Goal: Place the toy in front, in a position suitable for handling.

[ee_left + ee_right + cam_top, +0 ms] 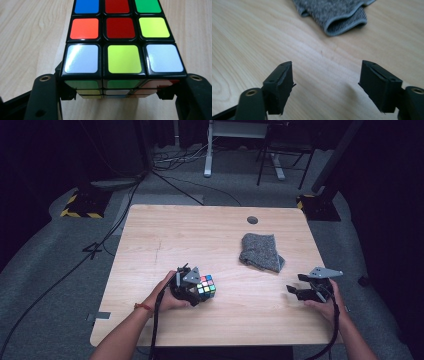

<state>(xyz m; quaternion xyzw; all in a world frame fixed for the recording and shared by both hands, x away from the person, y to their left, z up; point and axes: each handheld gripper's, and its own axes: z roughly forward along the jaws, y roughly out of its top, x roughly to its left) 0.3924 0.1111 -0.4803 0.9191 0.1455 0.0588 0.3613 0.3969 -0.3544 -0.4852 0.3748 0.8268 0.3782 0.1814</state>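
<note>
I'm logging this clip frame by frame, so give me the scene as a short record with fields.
surface: wooden table
left tool: shut on the Rubik's cube, gripping its two sides
cube face in left gripper view: blue, red, green; orange, red, yellow; white, yellow, white
right tool: open, nothing between its jaws, above bare wood
grey sock: lying crumpled, beyond the right tool

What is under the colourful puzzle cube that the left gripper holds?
Under the colourful puzzle cube lies the light wooden table. The left gripper clamps its sides with black fingers. Whether its bottom touches the wood is hidden by the cube itself.
</note>
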